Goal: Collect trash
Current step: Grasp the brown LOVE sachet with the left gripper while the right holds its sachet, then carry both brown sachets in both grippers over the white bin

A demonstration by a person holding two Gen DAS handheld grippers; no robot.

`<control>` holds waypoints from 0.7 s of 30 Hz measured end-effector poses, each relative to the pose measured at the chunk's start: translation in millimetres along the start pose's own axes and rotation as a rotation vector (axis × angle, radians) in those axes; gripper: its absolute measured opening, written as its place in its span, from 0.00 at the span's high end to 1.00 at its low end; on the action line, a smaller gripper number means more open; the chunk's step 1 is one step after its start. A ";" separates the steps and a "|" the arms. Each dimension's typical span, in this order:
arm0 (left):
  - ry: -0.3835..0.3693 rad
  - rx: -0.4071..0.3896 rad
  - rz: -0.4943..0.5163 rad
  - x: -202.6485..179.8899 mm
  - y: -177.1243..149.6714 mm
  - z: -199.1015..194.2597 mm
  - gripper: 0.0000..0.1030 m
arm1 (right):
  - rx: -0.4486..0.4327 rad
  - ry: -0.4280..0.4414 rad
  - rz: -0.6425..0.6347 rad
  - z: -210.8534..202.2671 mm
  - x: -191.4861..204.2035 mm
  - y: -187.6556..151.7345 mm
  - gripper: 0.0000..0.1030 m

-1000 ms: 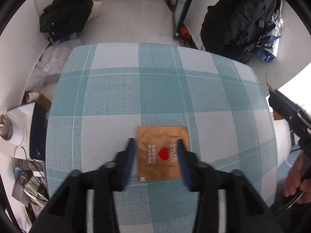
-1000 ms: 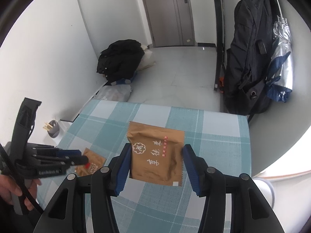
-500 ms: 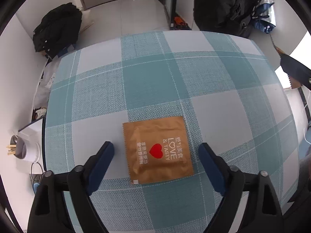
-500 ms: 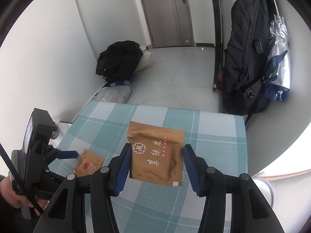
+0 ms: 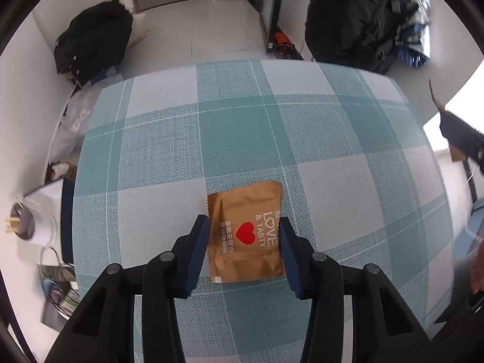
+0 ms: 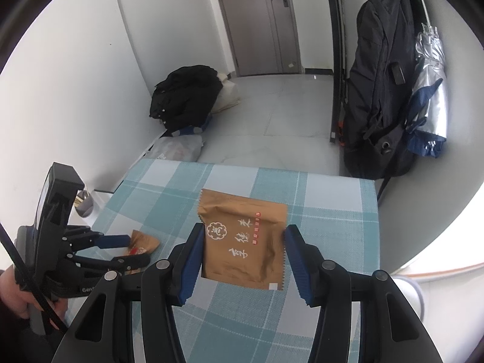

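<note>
Trash first: a brown heart-printed wrapper [image 5: 246, 233] lies flat on the teal-and-white checked tablecloth [image 5: 242, 127], and the left gripper [image 5: 244, 230] straddles it, pointing steeply down. Its jaws have just been closing in, and the blue pads now sit against the wrapper's two side edges, the packet between them and still flat on the cloth. From the right wrist view the same gripper shows at the left, its fingertips at that small packet [image 6: 142, 243], a hand [image 6: 18, 290] on its handle. Over to the right gripper [image 6: 243, 236]: jaws clamped on a second brown wrapper with white script [image 6: 242, 239], which is held up off the table, pads pressing both edges. Beyond the table, a black bag [image 6: 187, 96] slumps on the pale floor by the wall, a dark backpack [image 6: 381, 90] hangs at the right, and a grey door [image 6: 257, 21] stands closed behind.
</note>
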State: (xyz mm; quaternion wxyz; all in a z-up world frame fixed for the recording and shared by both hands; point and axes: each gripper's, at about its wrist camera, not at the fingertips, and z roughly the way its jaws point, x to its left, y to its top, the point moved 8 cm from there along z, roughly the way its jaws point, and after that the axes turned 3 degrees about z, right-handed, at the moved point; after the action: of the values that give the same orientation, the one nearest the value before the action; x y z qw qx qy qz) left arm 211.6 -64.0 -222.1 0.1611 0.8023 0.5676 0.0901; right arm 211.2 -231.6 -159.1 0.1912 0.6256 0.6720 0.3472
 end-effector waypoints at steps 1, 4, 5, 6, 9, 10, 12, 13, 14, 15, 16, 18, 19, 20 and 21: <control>-0.018 -0.004 -0.024 2.1 0.3 -1.3 0.62 | 0.003 -0.001 -0.002 -0.5 0.0 -0.7 0.50; -0.063 -0.026 -0.064 2.0 2.8 -4.9 0.74 | 0.002 -0.004 0.003 -3.3 -1.3 -3.2 0.50; -0.079 -0.031 -0.075 1.6 3.3 -6.8 0.81 | 0.006 -0.003 0.008 -4.3 -1.9 -4.4 0.50; -0.080 -0.037 -0.079 0.7 4.0 -8.1 0.81 | 0.004 -0.002 0.012 -5.4 -2.2 -4.3 0.50; -0.084 -0.049 -0.087 -0.9 2.4 -9.5 0.85 | -0.007 -0.001 0.018 -14.2 -3.6 -5.7 0.50; -0.084 -0.051 -0.090 -1.8 1.6 -9.7 0.87 | -0.014 -0.001 0.017 -17.6 -4.0 -6.3 0.50; -0.070 -0.063 -0.084 -3.6 2.9 -13.0 0.91 | -0.019 -0.004 0.019 -24.2 -5.2 -8.5 0.50; -0.064 -0.068 -0.083 -3.2 3.7 -15.1 0.92 | -0.026 -0.003 0.020 -28.6 -6.0 -9.3 0.50; -0.068 -0.068 -0.086 -3.2 3.6 -16.9 0.93 | -0.036 -0.004 0.021 -33.6 -7.3 -9.8 0.50; -0.082 -0.068 -0.096 -4.9 3.4 -18.8 0.94 | -0.040 -0.006 0.021 -36.9 -8.5 -9.9 0.50; -0.086 -0.072 -0.102 -4.6 3.8 -21.0 0.94 | -0.045 -0.005 0.025 -42.1 -10.3 -10.1 0.50; -0.083 -0.085 -0.103 -5.1 5.0 -27.1 0.96 | -0.059 0.000 0.033 -51.1 -13.5 -8.8 0.50; -0.082 -0.094 -0.102 -6.9 5.9 -30.4 0.98 | -0.067 -0.001 0.037 -56.9 -16.0 -7.8 0.50; -0.081 -0.101 -0.100 -8.9 6.8 -33.4 0.98 | -0.075 0.000 0.041 -61.7 -17.7 -6.8 0.50; -0.083 -0.105 -0.100 -12.1 7.9 -36.6 0.98 | -0.084 0.008 0.049 -68.0 -20.3 -5.1 0.50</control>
State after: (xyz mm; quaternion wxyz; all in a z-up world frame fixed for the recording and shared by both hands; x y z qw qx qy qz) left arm 202.5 -72.1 -184.7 0.2307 0.7665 0.5942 0.0783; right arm 163.5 -266.7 -119.7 0.2062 0.6320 0.6418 0.3823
